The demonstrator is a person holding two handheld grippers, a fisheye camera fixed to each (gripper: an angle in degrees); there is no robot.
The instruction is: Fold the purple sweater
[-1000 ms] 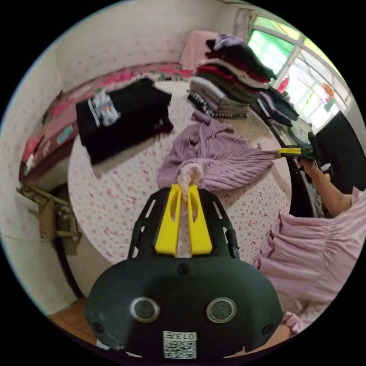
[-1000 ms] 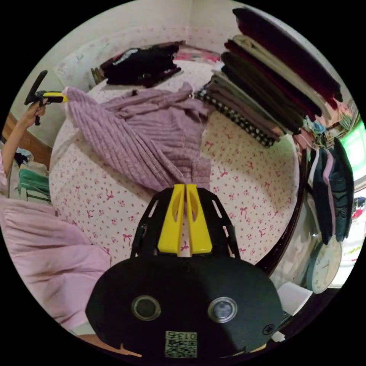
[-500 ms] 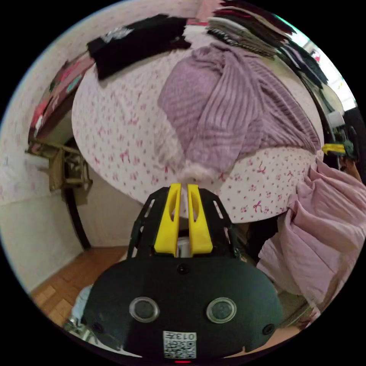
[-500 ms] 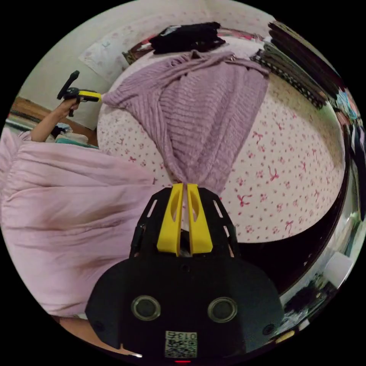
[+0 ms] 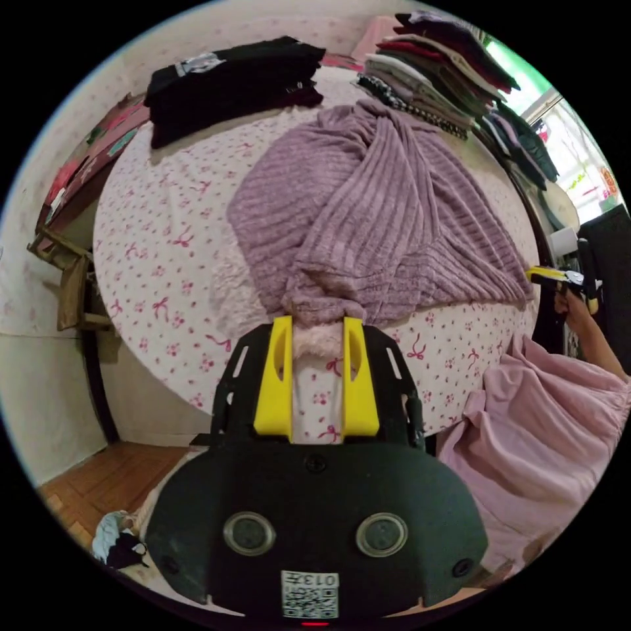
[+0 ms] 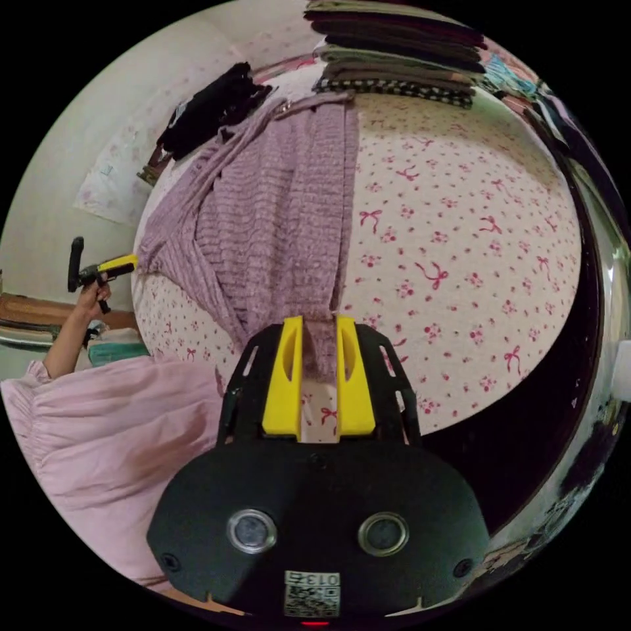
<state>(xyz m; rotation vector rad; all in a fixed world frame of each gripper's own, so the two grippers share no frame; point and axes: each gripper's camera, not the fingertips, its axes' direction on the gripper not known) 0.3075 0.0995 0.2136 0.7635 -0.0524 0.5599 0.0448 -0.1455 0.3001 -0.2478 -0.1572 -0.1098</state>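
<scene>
The left tongs (image 5: 317,335) stand released, jaws parted, with a fuzzy pale cuff of the purple sweater (image 5: 374,217) lying loose between them. The right tongs (image 6: 319,338) are likewise parted, a strip of the sweater's hem between the jaws, not pinched. The sweater lies spread across the round surface (image 5: 164,263), covered in a bow-print cloth. Beyond it sit a folded black garment (image 5: 230,72) and a stack of folded clothes (image 5: 440,72). The person's pink sleeve (image 5: 545,420) shows nearby.

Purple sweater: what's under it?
The purple sweater lies spread on the bow-print tablecloth, which shows all around it. Anything directly beneath it is covered.
</scene>
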